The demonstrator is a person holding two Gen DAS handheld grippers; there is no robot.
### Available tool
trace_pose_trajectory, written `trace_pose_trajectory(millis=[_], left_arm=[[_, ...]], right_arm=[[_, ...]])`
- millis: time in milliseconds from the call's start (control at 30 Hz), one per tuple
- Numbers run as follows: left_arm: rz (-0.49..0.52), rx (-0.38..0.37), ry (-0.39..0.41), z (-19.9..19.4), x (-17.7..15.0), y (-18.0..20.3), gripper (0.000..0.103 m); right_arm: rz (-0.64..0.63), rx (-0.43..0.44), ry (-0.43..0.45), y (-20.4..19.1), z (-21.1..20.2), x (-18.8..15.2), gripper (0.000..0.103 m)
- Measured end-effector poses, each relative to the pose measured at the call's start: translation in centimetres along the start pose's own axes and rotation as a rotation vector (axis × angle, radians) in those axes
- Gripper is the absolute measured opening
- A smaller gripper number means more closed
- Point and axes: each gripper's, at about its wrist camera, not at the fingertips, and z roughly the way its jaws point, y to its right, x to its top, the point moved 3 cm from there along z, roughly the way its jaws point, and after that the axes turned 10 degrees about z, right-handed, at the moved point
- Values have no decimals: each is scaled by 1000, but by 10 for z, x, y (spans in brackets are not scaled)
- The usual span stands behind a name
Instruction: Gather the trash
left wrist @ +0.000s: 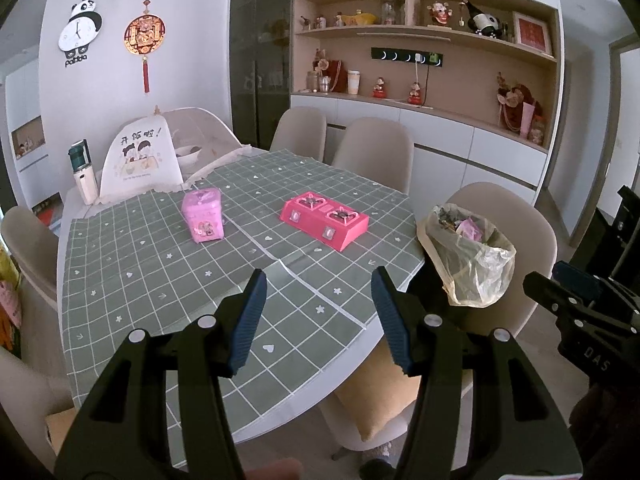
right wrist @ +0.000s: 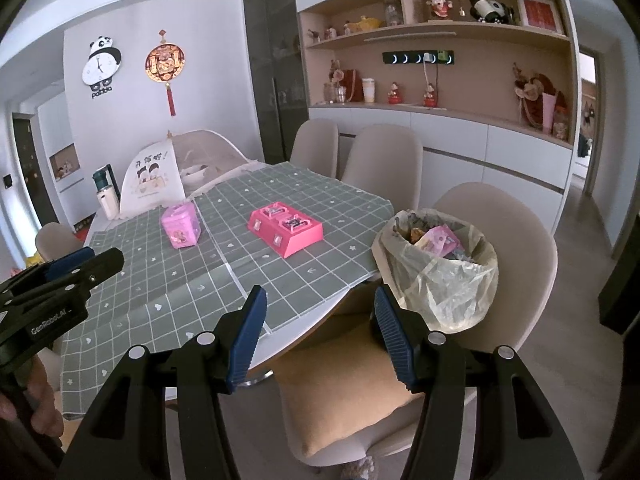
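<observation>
Both my tongs, left gripper (left wrist: pixel 318 316) and right gripper (right wrist: pixel 318 328), gape wide and hold nothing. The trash bag (right wrist: pixel 436 268) beside the table (right wrist: pixel 280 344) looks full; next I'd hunt leftovers.

We hold the left gripper (left wrist: pixel 319 316) angled downward, fingers (left wrist: pixel 249 320) spread wide, nothing between them | we hold the right gripper (right wrist: pixel 320 330) angled downward too, fingers (right wrist: pixel 246 332) equally apart and empty | both sit side by side, apart from each other.
</observation>
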Motion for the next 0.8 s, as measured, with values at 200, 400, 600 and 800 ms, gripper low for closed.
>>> trace_pose_trajectory(millis=[200, 400, 600, 800], left_arm=[[-8, 3, -4, 3, -2, -1, 52], [-8, 3, -3, 2, -2, 0, 52], [-6, -1, -1, 2, -3, -1, 52], [-6, 0, -2, 2, -3, 0, 52]], right_arm=[[-6, 4, -6, 0, 2, 1, 53], [-6, 3, -3, -1, 2, 1, 53], [-3, 3, -5, 0, 2, 1, 53], [-2, 2, -6, 0, 3, 1, 53]])
